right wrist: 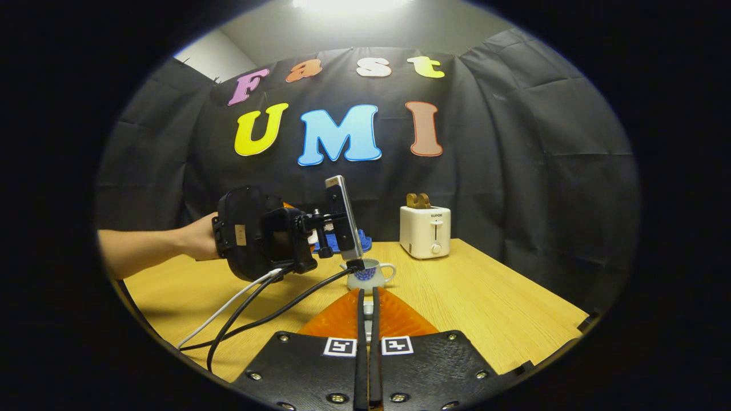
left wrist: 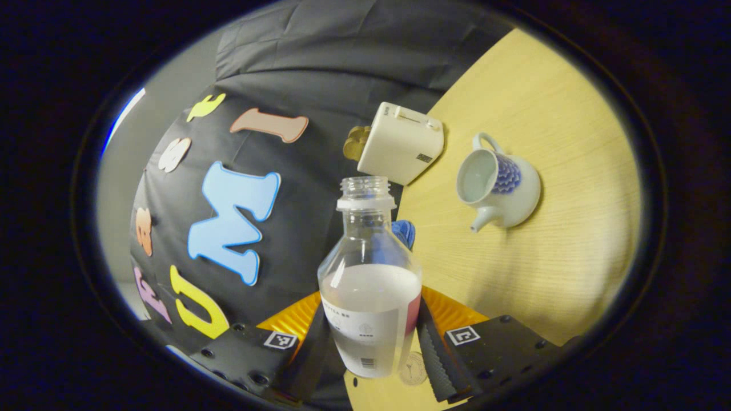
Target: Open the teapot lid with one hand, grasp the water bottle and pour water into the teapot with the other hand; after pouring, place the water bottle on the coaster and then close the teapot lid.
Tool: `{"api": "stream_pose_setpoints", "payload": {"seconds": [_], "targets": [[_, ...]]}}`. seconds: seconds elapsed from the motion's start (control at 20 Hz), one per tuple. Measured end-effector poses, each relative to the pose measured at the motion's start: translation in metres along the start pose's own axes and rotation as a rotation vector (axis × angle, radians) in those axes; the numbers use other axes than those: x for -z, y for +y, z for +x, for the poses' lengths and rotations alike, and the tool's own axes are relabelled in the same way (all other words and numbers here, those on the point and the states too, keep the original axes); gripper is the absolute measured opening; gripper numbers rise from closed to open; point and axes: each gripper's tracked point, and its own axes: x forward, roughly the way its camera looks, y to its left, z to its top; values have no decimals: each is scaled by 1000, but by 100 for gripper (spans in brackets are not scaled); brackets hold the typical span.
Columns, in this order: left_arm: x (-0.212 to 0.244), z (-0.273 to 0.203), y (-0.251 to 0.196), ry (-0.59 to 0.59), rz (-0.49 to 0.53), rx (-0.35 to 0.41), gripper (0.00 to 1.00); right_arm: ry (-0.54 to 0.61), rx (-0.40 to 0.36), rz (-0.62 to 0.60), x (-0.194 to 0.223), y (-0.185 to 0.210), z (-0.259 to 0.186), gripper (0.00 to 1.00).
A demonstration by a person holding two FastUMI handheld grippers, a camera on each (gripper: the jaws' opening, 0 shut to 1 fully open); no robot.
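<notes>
At lower centre of the left gripper view, the left gripper (left wrist: 374, 337) clamps the tilted, uncapped bottle (left wrist: 370, 285) short of the open teapot (left wrist: 498, 188), so water may spill on the table (left wrist: 571, 171); the right gripper (right wrist: 368, 319), fingers nearly together, pinches something small I cannot make out.

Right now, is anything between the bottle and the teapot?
No. In the left gripper view, bare table lies between the bottle and the open teapot.

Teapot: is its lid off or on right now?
Off. The teapot shows an open mouth and bare interior in the left gripper view.
</notes>
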Motion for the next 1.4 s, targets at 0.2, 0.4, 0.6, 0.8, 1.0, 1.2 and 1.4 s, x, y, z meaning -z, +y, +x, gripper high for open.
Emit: {"api": "stream_pose_setpoints", "payload": {"seconds": [0.2, 0.4, 0.6, 0.8, 1.0, 1.2, 1.4], "targets": [[39, -3, 17, 20, -251, -78, 87, -46, -44, -20, -21, 19, 30, 1], [65, 3, 30, 14, -487, -157, 87, -75, -70, -22, -32, 32, 66, 1], [92, 6, 38, 20, -681, -186, 87, -73, -77, -17, -31, 39, 92, 1], [127, 2, 63, -11, -925, -206, 87, -62, -77, -28, -25, 39, 109, 1], [160, 19, 72, 3, -1066, -224, 87, -52, -66, -22, -20, 32, 116, 1], [178, 35, 64, 15, -1119, -200, 87, -40, -61, -12, -14, 28, 123, 1], [180, 54, 54, 23, -1114, -183, 87, -32, -59, 2, -12, 26, 125, 1]]}}
